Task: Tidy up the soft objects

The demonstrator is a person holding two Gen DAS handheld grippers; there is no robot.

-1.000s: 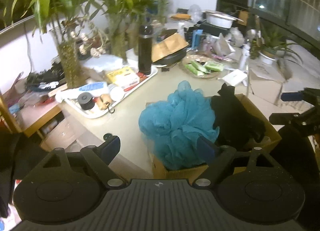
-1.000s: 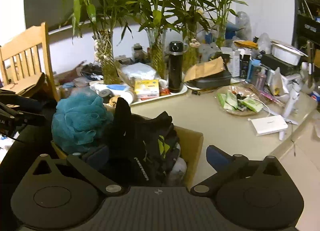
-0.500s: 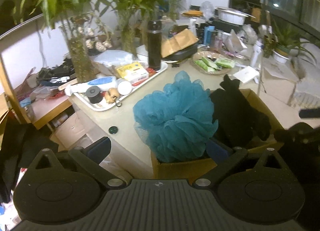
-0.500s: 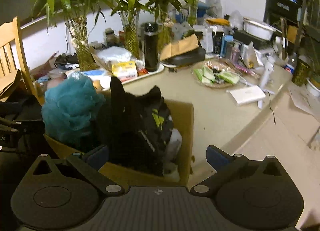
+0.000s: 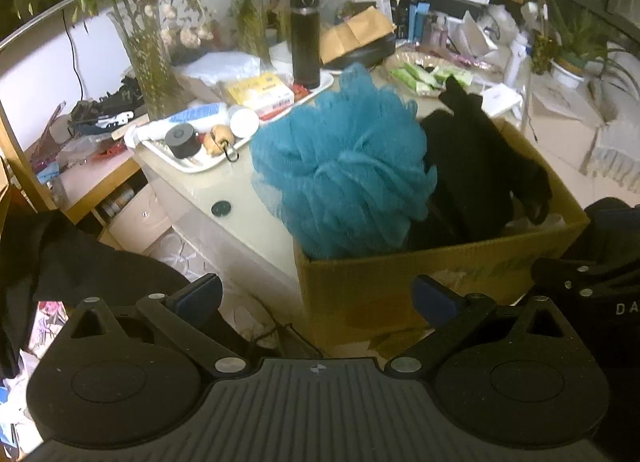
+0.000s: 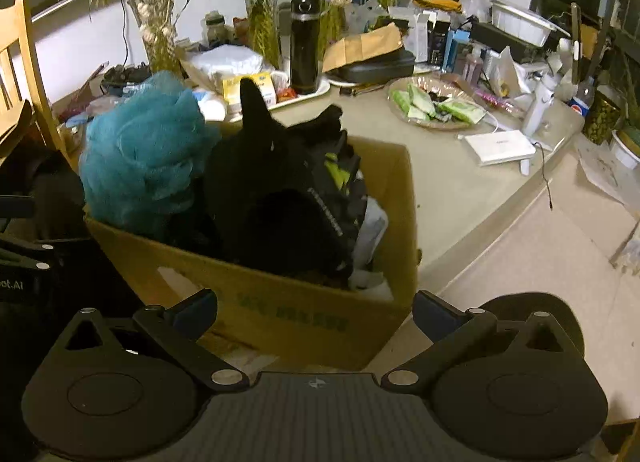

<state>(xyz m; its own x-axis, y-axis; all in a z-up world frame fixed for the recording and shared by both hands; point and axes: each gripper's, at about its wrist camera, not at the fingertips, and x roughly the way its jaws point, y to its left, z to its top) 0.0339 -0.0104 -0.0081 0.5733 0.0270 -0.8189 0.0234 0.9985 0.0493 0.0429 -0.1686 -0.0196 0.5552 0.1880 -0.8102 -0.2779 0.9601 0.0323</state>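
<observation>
A brown cardboard box (image 5: 400,282) (image 6: 280,302) stands at the near corner of the table. A teal mesh bath sponge (image 5: 344,166) (image 6: 140,154) bulges out of its left side, and black clothing (image 5: 480,166) (image 6: 280,190) with a yellow-green patch fills the rest. My left gripper (image 5: 316,298) hangs open in front of the box's near wall, with nothing between its fingers. My right gripper (image 6: 314,310) is open too, level with the box's front wall and right corner, and holds nothing. The other tool's black frame shows at each view's edge.
Behind the box the beige table (image 6: 460,182) carries a white tray (image 5: 192,162) of toiletries, a black flask (image 5: 305,38), glass vases of bamboo (image 5: 152,58), a plate of green packets (image 6: 432,102) and a white box (image 6: 500,146). A wooden chair (image 6: 24,74) stands left. Pale floor (image 6: 540,254) lies right.
Both grippers have drawn back and down from the box, which now sits higher and fuller in each view. The left jaws have widened; the sponge no longer lies between them.
</observation>
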